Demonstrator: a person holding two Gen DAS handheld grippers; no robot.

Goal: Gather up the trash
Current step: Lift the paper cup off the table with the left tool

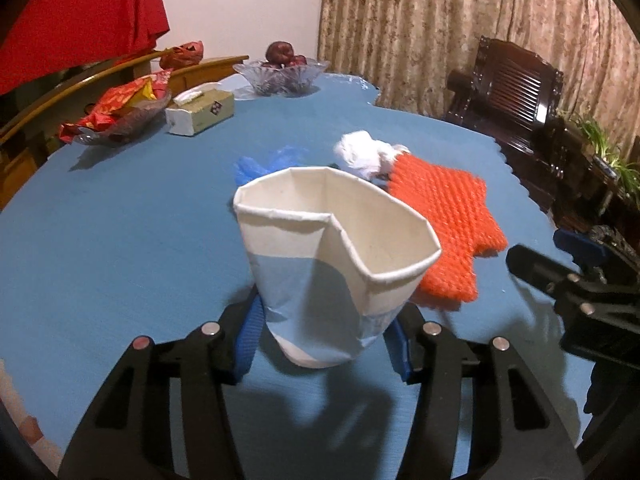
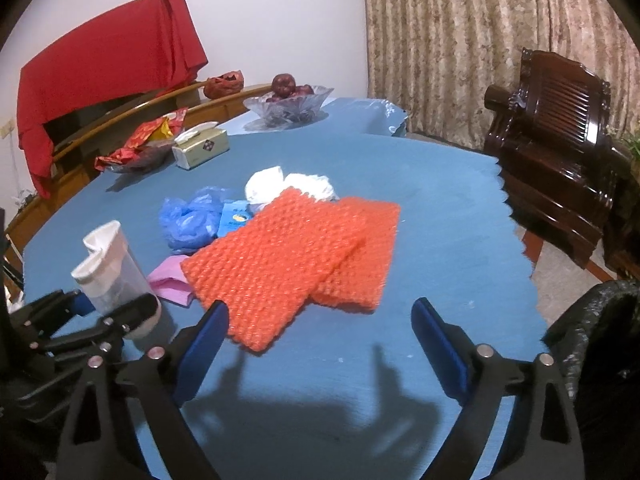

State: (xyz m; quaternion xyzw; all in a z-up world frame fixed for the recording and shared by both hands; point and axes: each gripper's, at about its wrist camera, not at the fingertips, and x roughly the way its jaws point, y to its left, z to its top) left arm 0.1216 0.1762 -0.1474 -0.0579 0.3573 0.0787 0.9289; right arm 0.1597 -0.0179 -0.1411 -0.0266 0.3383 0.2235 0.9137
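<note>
Left claw [image 1: 326, 340] clamps dented paper cup [image 1: 336, 256]; no legible print.

Layout of trash and tableware on the round blue-covered table [image 2: 440, 216].

The dented white-and-blue paper cup [image 1: 336, 264] stands at near left, between the fingers of the left gripper [image 1: 326, 340]. Right of it lie two overlapping orange bubble-wrap sheets [image 2: 288, 256], partly over a pink paper scrap [image 2: 170, 280]. Behind them sit a crumpled blue plastic bag [image 2: 190, 218] and crumpled white tissues [image 2: 288, 186]. At far left are a tissue box [image 2: 202, 148] and, further back, a glass fruit bowl [image 2: 288, 106]. The right gripper [image 2: 320, 340] hovers over the near edge.
</note>
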